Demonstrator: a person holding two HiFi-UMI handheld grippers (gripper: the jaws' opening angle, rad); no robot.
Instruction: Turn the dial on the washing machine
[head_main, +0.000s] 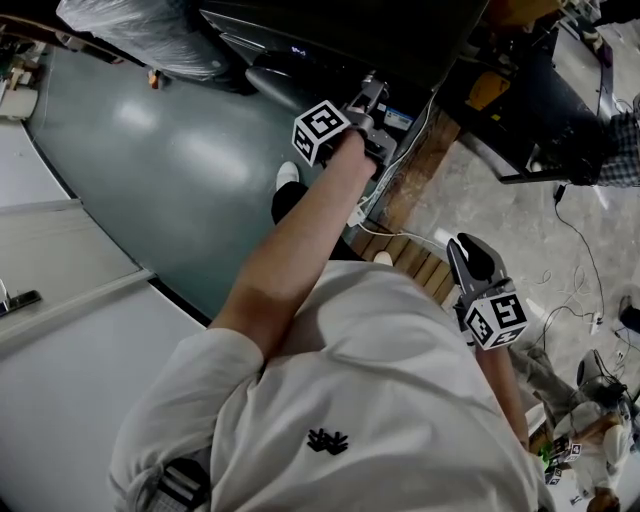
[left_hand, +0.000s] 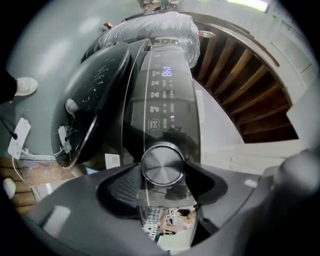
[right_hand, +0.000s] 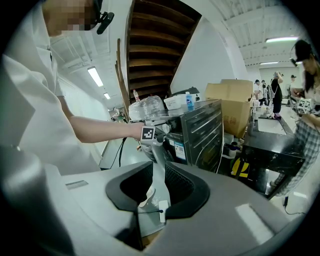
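This is an indoor workshop or test hall, not a home. A glossy black washing machine (left_hand: 165, 107) stands on a bare grey-green painted floor (head_main: 170, 160) beside a brown wooden staircase (right_hand: 160, 45). Around it are tan cardboard boxes (right_hand: 235, 100), loose floor cables (head_main: 577, 238) and long ceiling strip lights (right_hand: 95, 76).

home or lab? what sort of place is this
Probably a workshop or test hall, not a home: the washer stands by a bare wooden staircase, with cardboard boxes nearby and loose cables on the floor.

Bulging round door (left_hand: 95, 95) just beside dial (left_hand: 162, 164); bare floor (left_hand: 45, 45) beyond.
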